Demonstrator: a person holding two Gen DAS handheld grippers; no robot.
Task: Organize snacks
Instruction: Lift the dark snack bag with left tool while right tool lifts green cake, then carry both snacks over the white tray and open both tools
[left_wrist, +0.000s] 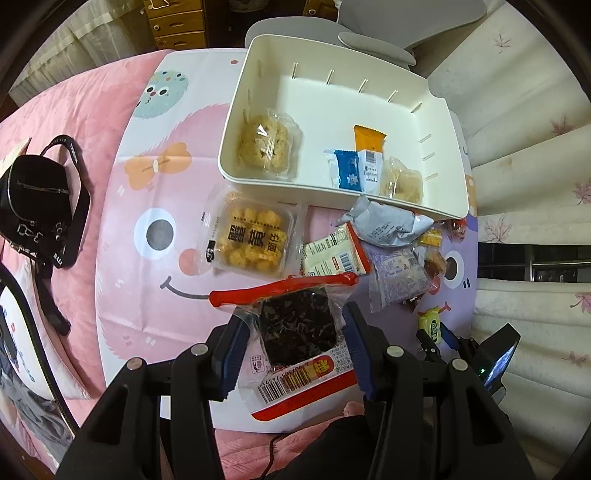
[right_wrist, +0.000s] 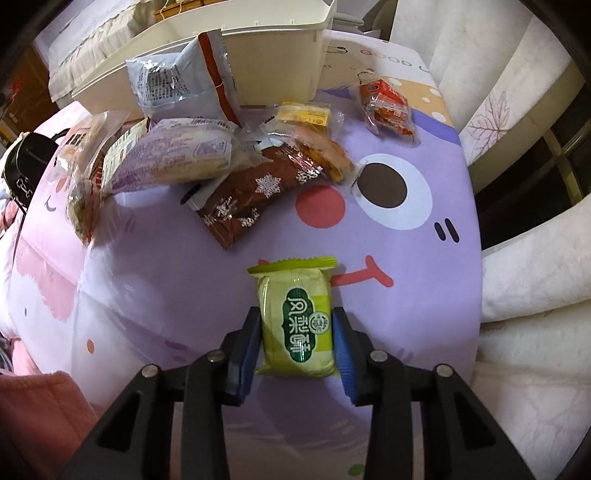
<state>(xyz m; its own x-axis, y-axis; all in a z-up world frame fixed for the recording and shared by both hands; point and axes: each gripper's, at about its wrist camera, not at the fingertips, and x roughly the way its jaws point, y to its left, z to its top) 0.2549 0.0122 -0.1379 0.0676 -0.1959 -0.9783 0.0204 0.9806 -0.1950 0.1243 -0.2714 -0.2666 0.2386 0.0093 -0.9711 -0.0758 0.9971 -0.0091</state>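
A bed covered by a cartoon-printed cloth (right_wrist: 166, 295) serves as the work surface. Between the fingers of the left gripper (left_wrist: 295, 334) a seaweed packet (left_wrist: 297, 326) is held; the right gripper (right_wrist: 295, 338) is closed on a green pineapple cake (right_wrist: 297, 317). Both packets are judged light, crinkly and crushable, so a gentle grip across the flat middle is advised. Ahead of the left gripper, the white bin (left_wrist: 258, 59) is seen holding several wrapped snacks, with loose packets (right_wrist: 207, 155) just before it.

green packet (right_wrist: 297, 319): 凤梨酥 | yellow snack tray (left_wrist: 255, 236): 蟹黄 | mat (right_wrist: 384, 61): GOOD
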